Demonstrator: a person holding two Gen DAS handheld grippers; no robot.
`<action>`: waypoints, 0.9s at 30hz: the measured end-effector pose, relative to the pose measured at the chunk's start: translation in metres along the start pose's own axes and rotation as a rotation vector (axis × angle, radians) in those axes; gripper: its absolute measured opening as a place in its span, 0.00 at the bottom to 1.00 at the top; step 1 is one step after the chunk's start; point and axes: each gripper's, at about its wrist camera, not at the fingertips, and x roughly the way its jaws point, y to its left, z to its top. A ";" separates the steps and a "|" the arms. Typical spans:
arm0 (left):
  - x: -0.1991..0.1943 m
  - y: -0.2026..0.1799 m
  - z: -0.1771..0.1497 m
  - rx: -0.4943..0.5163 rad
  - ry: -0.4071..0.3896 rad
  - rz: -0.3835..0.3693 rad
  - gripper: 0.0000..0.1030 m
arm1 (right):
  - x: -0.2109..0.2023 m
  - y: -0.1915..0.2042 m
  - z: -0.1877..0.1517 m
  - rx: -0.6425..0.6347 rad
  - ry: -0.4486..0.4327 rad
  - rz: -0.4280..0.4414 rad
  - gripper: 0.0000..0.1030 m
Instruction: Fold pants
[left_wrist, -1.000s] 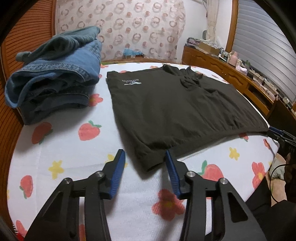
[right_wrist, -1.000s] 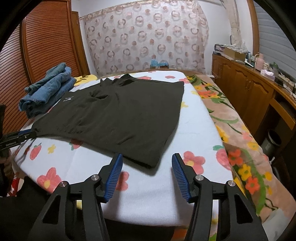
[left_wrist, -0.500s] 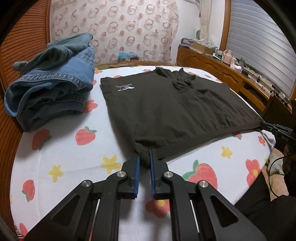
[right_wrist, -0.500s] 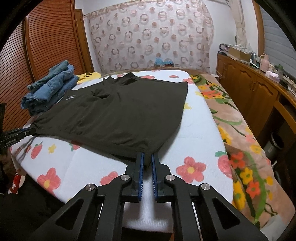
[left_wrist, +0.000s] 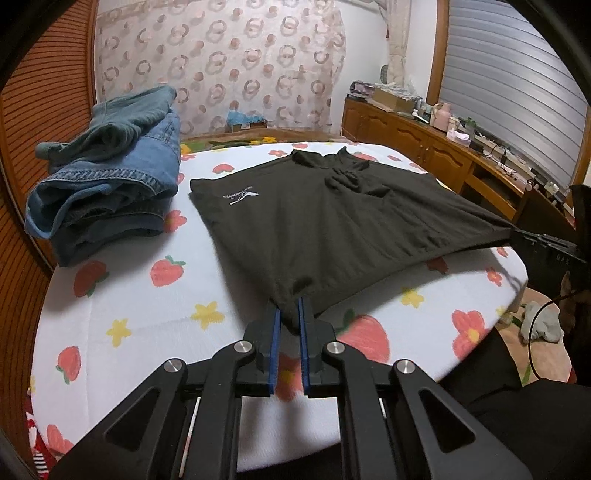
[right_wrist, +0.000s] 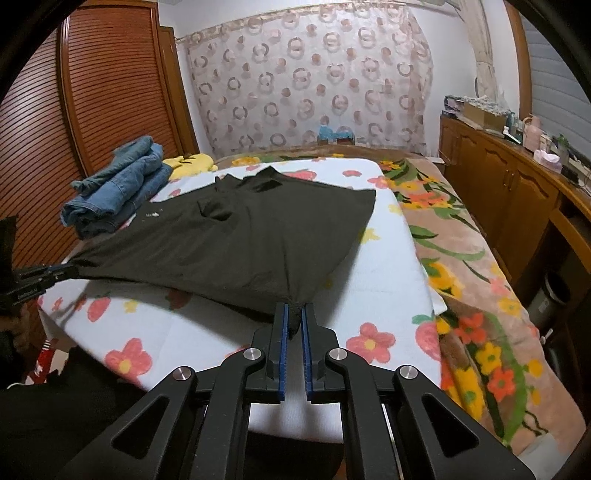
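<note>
Across the middle of both frames lie the dark pants (left_wrist: 332, 229), soft matte cloth on the strawberry-print sheet (left_wrist: 129, 295), each near corner lifted. Left gripper (left_wrist: 288, 321) and right gripper (right_wrist: 293, 319) each pinch a corner. Only the right view shows the flowered plush blanket (right_wrist: 461, 258); folded denim jeans (left_wrist: 107, 177) sit upper left.

dark garment (left_wrist: 332, 229) | white logo with lettering (left_wrist: 240, 195) near corner | too small to read
</note>
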 end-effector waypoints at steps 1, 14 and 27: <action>0.000 -0.002 0.001 0.002 0.002 -0.001 0.10 | -0.003 0.000 0.000 0.000 -0.002 0.001 0.06; -0.012 -0.014 0.015 0.036 -0.043 0.068 0.16 | 0.005 0.006 0.011 0.004 -0.013 0.025 0.06; -0.017 0.008 0.026 -0.014 -0.088 0.099 0.60 | 0.029 0.019 0.031 -0.034 -0.010 0.043 0.06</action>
